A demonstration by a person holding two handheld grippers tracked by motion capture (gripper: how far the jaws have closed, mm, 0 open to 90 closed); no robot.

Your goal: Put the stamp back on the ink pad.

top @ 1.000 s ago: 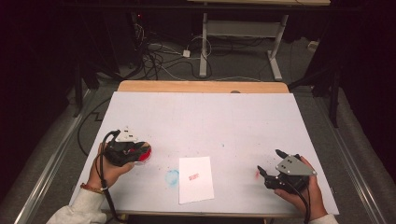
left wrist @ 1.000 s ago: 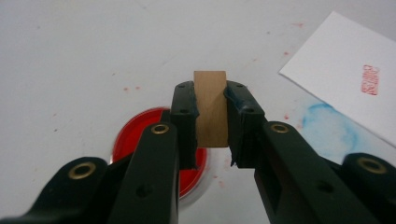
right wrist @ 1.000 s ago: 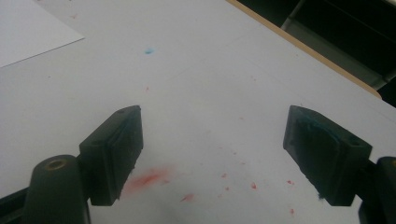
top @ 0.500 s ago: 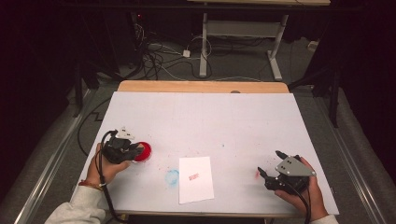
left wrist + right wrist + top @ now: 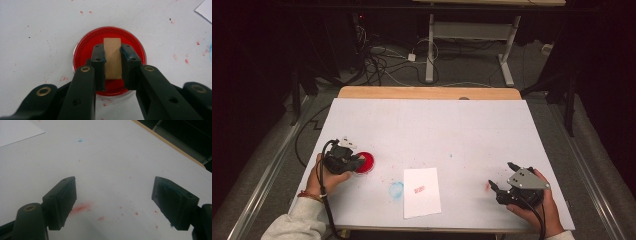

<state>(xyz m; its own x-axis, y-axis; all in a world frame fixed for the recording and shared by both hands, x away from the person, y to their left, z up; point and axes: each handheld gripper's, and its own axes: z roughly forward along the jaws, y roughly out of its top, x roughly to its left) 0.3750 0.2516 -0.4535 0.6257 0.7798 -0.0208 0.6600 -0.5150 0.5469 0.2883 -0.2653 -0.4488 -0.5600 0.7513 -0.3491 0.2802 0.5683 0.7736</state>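
The left tool (image 5: pixel 112 58) has moved onto the red pad (image 5: pixel 82 50) – gripping a wooden stamp (image 5: pixel 112 50), likely inking it – while the right tool (image 5: pixel 113 203) waits wide.

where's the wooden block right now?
The wooden block is clamped in the left tongs over the red ink pad, at the table's front-left in the high view, left of the white paper.

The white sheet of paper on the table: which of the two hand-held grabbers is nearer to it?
Left. The left gripper sits over the red ink pad, just left of the paper; the right gripper is farther off to its right.
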